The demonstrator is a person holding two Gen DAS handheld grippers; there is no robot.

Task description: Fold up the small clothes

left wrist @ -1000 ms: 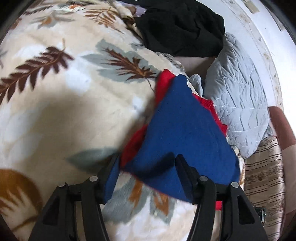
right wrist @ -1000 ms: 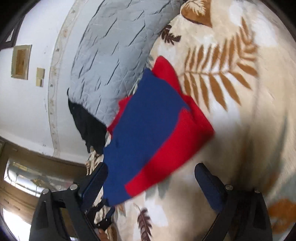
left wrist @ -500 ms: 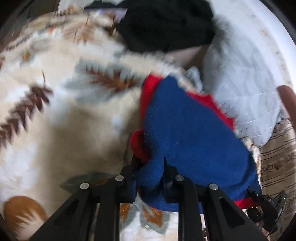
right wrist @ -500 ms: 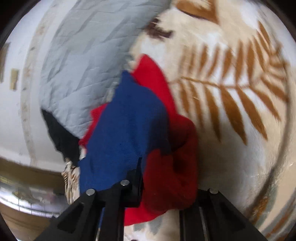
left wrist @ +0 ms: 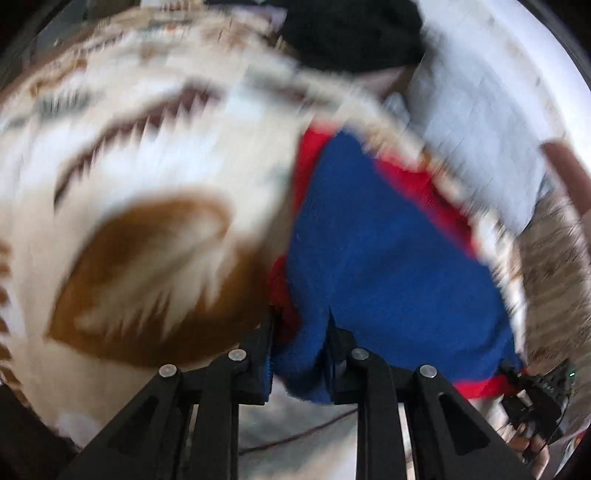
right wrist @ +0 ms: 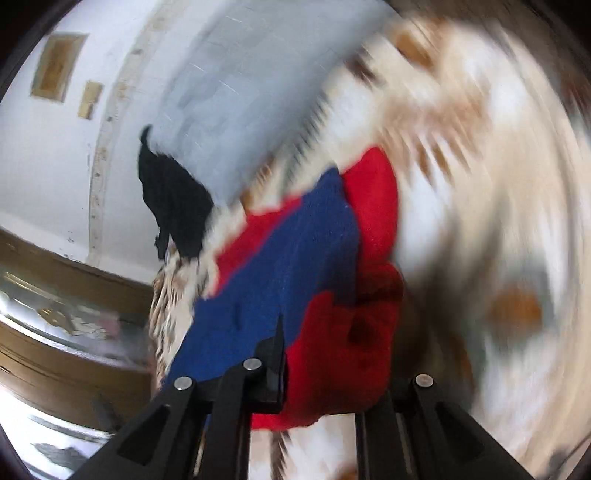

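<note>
A small blue and red garment (left wrist: 376,236) lies over a leaf-patterned cream blanket (left wrist: 155,177). My left gripper (left wrist: 300,354) is shut on its blue near edge, with cloth bunched between the fingers. In the right wrist view the same garment (right wrist: 295,258) shows blue on the left and red on the right. My right gripper (right wrist: 325,373) is shut on its red near corner, which hides the right finger's tip. The garment is lifted at both held edges. Both views are blurred by motion.
A grey quilted pillow (left wrist: 480,122) and a black garment (left wrist: 351,33) lie beyond the garment. The pillow (right wrist: 236,96) and black garment (right wrist: 173,199) also show in the right wrist view, by a white wall (right wrist: 44,155). A striped fabric (left wrist: 554,266) is at the right.
Both grippers went from open around the garment's edges to shut on them, then pulled the garment up and toward me. The blanket pattern has shifted with the fast motion.
</note>
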